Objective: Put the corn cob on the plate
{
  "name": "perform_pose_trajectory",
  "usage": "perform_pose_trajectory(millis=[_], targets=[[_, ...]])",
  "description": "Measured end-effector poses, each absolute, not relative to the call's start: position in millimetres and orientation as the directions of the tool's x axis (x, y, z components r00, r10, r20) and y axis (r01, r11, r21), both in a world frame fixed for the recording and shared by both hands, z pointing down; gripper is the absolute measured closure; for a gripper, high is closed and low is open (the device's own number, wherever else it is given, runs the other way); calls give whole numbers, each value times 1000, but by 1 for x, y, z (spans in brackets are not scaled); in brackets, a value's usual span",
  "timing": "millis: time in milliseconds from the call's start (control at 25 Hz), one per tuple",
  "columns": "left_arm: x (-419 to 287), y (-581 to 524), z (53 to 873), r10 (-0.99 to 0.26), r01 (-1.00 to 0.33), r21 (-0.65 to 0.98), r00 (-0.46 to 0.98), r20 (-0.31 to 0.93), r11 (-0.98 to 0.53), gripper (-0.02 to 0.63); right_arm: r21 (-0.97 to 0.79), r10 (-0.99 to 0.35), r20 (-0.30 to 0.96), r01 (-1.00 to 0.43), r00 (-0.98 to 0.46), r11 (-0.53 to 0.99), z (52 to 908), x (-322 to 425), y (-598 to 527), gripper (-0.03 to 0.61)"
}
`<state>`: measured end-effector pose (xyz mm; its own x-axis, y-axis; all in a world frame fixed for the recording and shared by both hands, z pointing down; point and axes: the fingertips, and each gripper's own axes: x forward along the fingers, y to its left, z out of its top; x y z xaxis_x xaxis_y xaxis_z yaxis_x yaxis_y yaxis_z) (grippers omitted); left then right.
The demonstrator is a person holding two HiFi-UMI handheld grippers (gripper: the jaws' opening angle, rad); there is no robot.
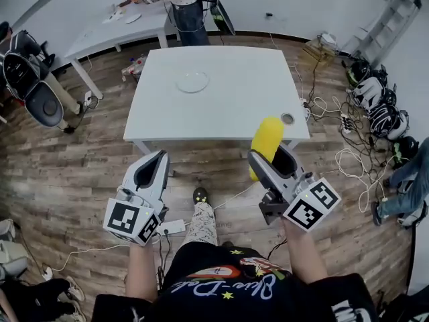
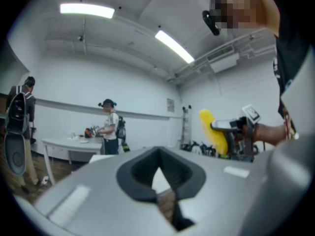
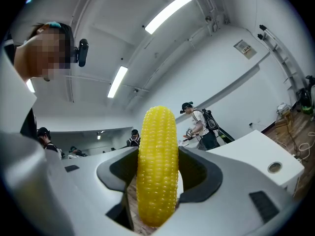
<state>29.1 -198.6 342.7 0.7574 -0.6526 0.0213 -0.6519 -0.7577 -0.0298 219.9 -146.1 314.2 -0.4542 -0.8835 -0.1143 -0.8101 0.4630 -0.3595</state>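
Observation:
A yellow corn cob point(image 1: 266, 144) stands upright in my right gripper point(image 1: 263, 158), which is shut on it near the white table's front right corner. In the right gripper view the corn cob point(image 3: 157, 165) fills the space between the jaws. It also shows from the side as the corn cob point(image 2: 212, 131) in the left gripper view. A clear glass plate point(image 1: 192, 82) lies on the far middle of the white table point(image 1: 221, 106). My left gripper point(image 1: 150, 172) hangs over the floor in front of the table, shut with nothing in it.
A small round cap point(image 1: 287, 119) sits near the table's right edge. A person point(image 1: 186, 5) works at a second table point(image 1: 114, 29) beyond. Chairs point(image 1: 30, 79) stand at the left. Cables and helmets point(image 1: 375, 106) litter the floor on the right.

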Motion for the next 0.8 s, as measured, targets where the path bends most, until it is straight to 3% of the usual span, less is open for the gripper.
perform_pose_trajectory(millis=[480,640,800], targets=[[40,-418,328,-654,-654,-38,756,-26,-755,615,-343,-875,-70,-812,-478,471,315,222,-381,341],[30,-460,337,-674,-674,-16,738,-7,-738,615,-333,-871,32,-826,-491,454,349,218,-446,341],[17,-484,348,-706,-705,36,709,6,-708,615,-287,-820,213,-836,-532,468,399,205,-501,341]])
